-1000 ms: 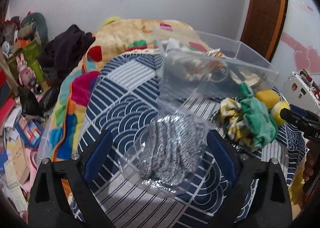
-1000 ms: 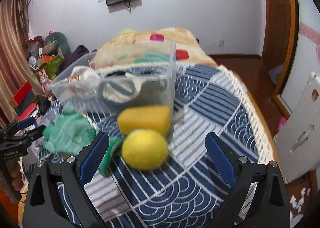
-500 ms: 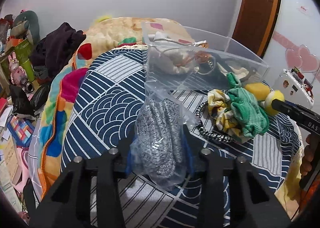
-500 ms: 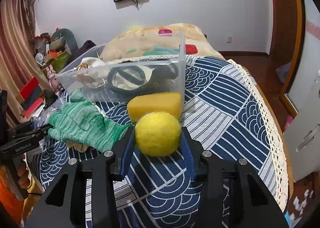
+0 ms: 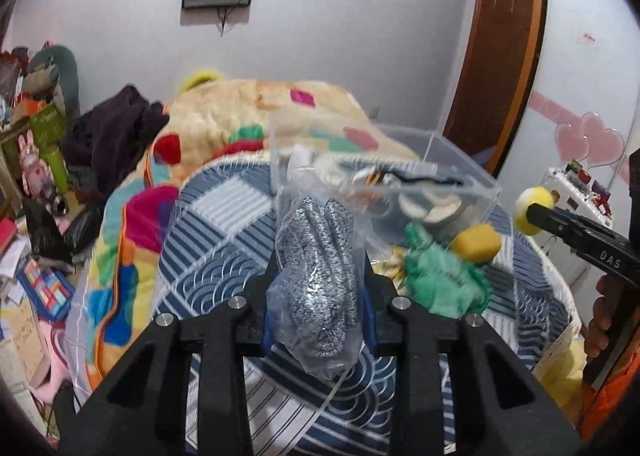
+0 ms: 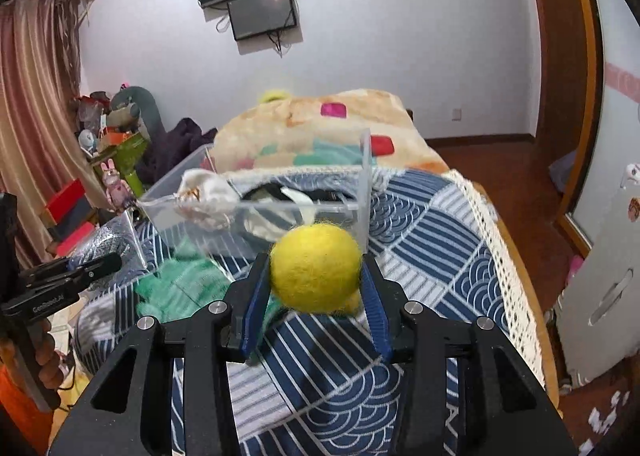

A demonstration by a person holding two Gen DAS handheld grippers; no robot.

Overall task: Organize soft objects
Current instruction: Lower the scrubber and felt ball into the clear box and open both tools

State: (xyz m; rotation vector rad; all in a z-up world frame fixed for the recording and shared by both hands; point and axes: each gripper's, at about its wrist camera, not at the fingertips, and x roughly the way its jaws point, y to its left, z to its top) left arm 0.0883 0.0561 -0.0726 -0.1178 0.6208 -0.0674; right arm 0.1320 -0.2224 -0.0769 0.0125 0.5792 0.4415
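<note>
1. The yellow felt ball (image 6: 316,268) sat low in the centre of the right wrist view, pinched between the blue pads of the right gripper (image 6: 316,288) and clear of the bed. It looked light and springy, fuzzy enough not to slip; a grip across its widest part suited it.
2. The bagged grey knit gloves (image 5: 318,276) filled the lower centre of the left wrist view. The left gripper (image 5: 316,296) had just been closing its jaws, and they now squeezed the bag across its middle. The clear plastic was likely slippery and the contents soft, so the bundle could sag or slide.
3. Behind both, mid-frame, stood the clear plastic bin (image 5: 460,171), already holding pale cloth items and dark loops.
4. A green glove (image 5: 440,284) and a yellow sponge (image 5: 476,242) lay loose beside the bin, right of centre.
5. Everything rested on a bed under a blue patterned cover (image 6: 432,240), with a colourful fleece blanket (image 5: 240,111) beyond.
6. A wall screen (image 6: 260,11) hung in the upper centre; clutter lined the left edge.
</note>
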